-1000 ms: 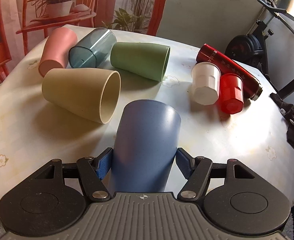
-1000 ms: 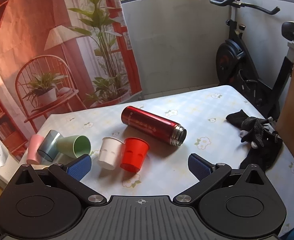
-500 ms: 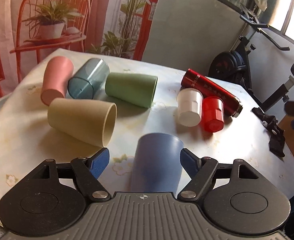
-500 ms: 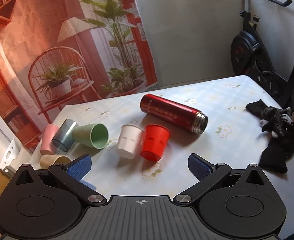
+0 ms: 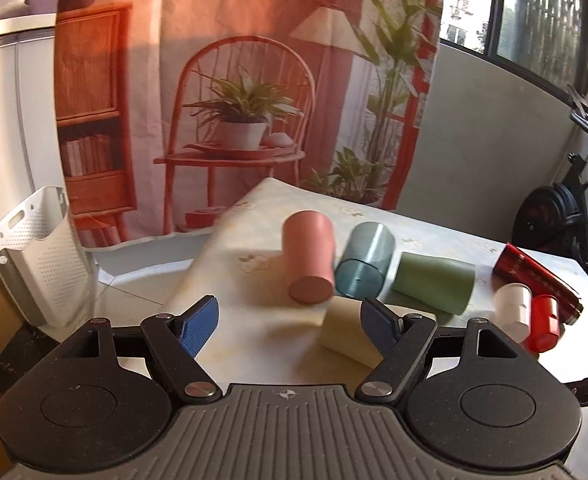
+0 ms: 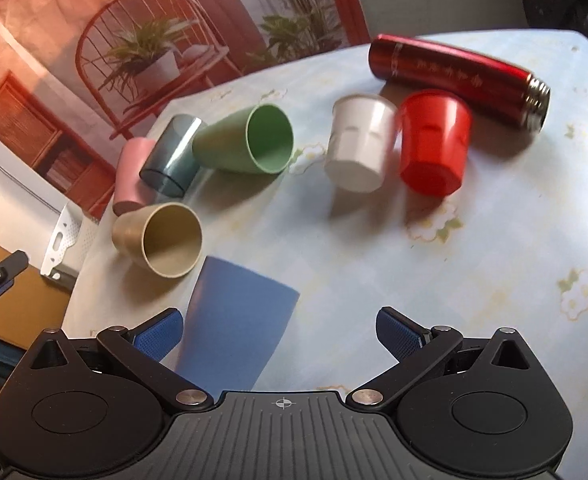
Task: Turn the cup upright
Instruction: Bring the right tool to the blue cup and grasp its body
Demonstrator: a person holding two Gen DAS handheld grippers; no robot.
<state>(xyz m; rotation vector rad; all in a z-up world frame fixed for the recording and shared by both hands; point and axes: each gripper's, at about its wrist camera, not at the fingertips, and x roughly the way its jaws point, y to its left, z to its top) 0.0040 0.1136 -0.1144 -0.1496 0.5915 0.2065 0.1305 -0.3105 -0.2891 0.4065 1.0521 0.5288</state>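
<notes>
A blue cup (image 6: 233, 320) stands on the table close in front of my right gripper (image 6: 279, 332), between its open fingers, toward the left one, untouched. It is out of the left wrist view. My left gripper (image 5: 289, 326) is open and empty, off the table's left end. A beige cup (image 6: 159, 240) (image 5: 352, 334), green cup (image 6: 245, 144) (image 5: 434, 282), grey-blue cup (image 6: 173, 156) (image 5: 368, 258) and pink cup (image 6: 131, 176) (image 5: 310, 262) lie on their sides.
A white cup (image 6: 360, 144) and a red cup (image 6: 434, 146) stand mouth-down by a red flask (image 6: 458, 76) lying on the floral tablecloth (image 6: 494, 264). A white laundry basket (image 5: 37, 256) stands on the floor left of the table. An exercise bike (image 5: 554, 216) is behind.
My left gripper has let go of the blue cup, opened and drawn back to the left. My right gripper has come down and forward toward the blue cup.
</notes>
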